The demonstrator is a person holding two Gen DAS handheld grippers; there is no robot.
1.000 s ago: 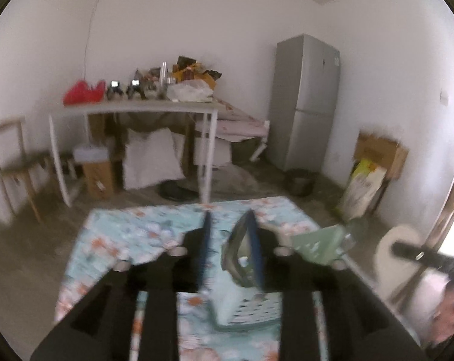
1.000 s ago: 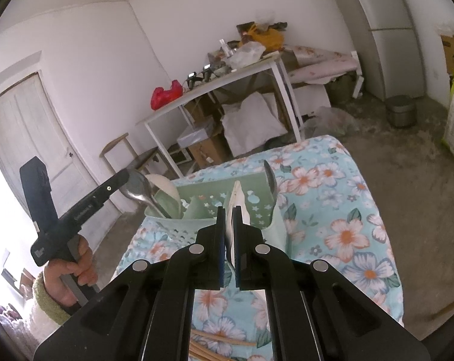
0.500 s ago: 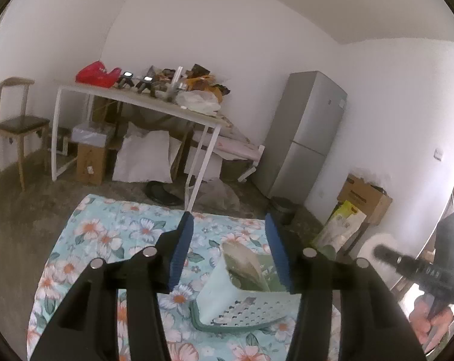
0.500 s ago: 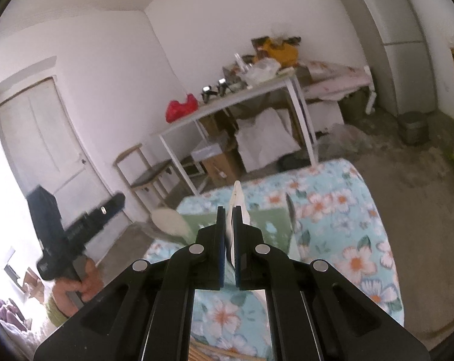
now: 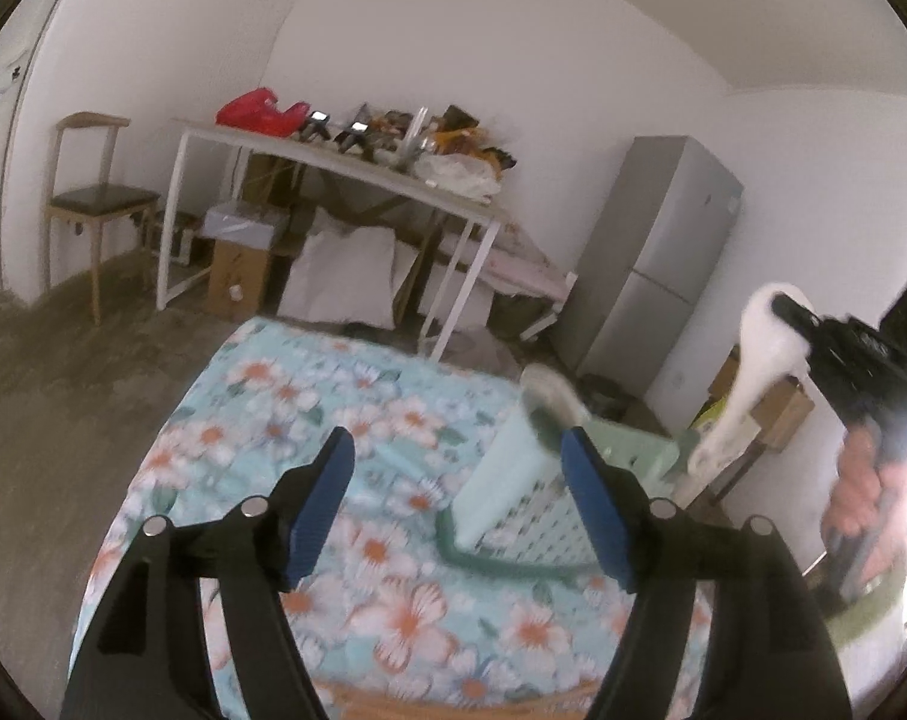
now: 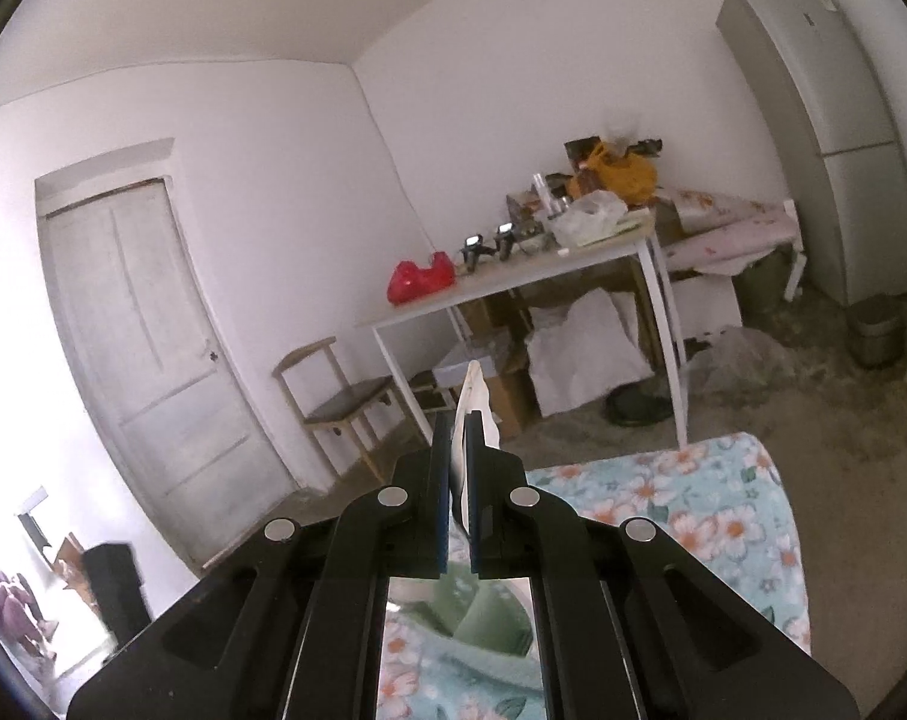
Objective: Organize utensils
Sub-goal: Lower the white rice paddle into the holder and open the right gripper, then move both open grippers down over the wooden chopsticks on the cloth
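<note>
The white spoon [image 6: 472,414] sits pinched between the blue pads of your right gripper [image 6: 458,468], edge-on to that camera and held up above the floral-clothed worktop [image 6: 711,516]; from the left wrist camera the same spoon [image 5: 747,384] shows as a pale ladle-shaped piece raised to the right, beside your right hand [image 5: 861,486]. Your left gripper [image 5: 456,504] stands with its jaws spread wide and nothing between them, hovering over the worktop [image 5: 261,402]. Just past its right finger lies the pale green utensil basket [image 5: 531,510], perforated and apparently tipped on its side, with a blurred utensil head [image 5: 543,396] poking up at its far edge; the finger covers part of the basket's near wall. In the right wrist view only a slice of green basket [image 6: 489,624] shows under the gripper body. No brand, label or lettering can be read anywhere; a small mark on the grey fridge [image 5: 657,276] door is too small to make out. Around you stand a white table [image 5: 345,162] heaped with clutter and a red bag [image 5: 255,111], cardboard boxes beneath it, a wooden chair [image 5: 93,204] and, in the right wrist view, a white door [image 6: 147,360].
</note>
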